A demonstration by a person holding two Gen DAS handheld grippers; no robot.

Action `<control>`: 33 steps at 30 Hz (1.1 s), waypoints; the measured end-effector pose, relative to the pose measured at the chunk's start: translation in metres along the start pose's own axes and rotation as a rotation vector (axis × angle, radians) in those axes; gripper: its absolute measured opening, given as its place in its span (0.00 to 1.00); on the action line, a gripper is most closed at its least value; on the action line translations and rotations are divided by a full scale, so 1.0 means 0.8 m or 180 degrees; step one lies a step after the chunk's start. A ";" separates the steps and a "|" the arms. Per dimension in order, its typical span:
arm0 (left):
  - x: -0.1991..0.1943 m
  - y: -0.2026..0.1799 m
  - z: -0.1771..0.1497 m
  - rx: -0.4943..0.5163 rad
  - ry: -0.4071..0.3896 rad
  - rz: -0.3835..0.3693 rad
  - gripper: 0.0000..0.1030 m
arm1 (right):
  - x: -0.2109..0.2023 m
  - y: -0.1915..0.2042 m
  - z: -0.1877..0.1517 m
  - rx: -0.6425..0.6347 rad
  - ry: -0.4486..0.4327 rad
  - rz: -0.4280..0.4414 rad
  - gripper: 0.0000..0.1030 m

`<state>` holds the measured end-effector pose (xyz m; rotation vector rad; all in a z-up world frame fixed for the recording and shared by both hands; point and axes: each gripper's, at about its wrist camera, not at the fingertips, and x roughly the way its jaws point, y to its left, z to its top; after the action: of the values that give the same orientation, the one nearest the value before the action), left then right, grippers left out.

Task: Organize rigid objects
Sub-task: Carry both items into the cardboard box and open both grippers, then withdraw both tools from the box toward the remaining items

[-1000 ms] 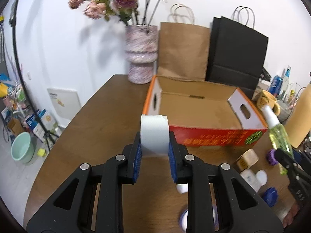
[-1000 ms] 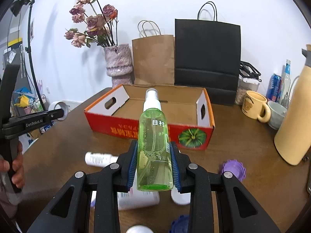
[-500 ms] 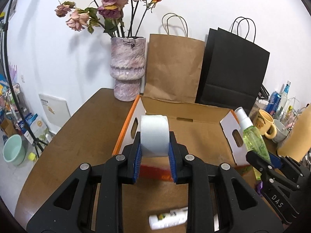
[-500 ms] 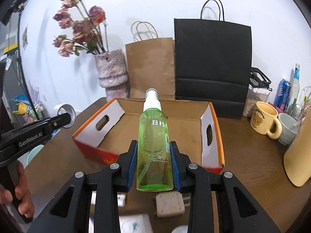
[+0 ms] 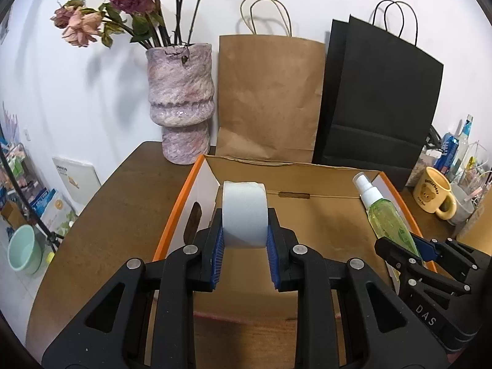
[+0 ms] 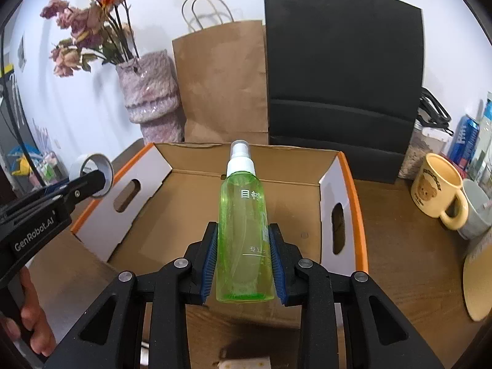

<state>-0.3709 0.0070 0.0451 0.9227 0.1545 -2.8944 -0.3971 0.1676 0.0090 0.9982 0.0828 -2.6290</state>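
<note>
A: The left gripper (image 5: 244, 241) was clamped on the white tape roll (image 5: 244, 213), held over the cardboard box (image 5: 319, 215) near its left wall.

B: And the right gripper (image 6: 244, 256) squeezed the green spray bottle (image 6: 243, 230) upright above the same box, near its right side.

A smooth, matt white roll of tape (image 5: 244, 213) sits between ribbed blue plastic pads (image 5: 216, 253) of the matt black plastic left gripper (image 5: 244, 246). The right gripper (image 6: 244, 256), of the same plastic with shiny metal screw heads, grips a glossy, translucent green plastic spray bottle (image 6: 243, 230) with a white plastic cap. Below lies a matt brown cardboard box (image 6: 307, 203) on a smooth dark wooden table (image 5: 123, 203). At twelve o'clock stand a creased brown paper bag (image 5: 270, 95), a matt black paper bag (image 6: 341, 70), and at eleven o'clock a rough, glazed mottled pink vase (image 5: 180, 101).
</note>
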 end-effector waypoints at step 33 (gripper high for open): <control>0.013 0.000 0.008 0.0080 -0.0126 0.0097 1.00 | 0.019 -0.012 0.005 -0.0138 0.0060 -0.0266 0.89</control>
<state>-0.3833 0.0058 0.0443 0.8630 0.1000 -2.8906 -0.4131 0.1719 0.0015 1.0259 0.1891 -2.6809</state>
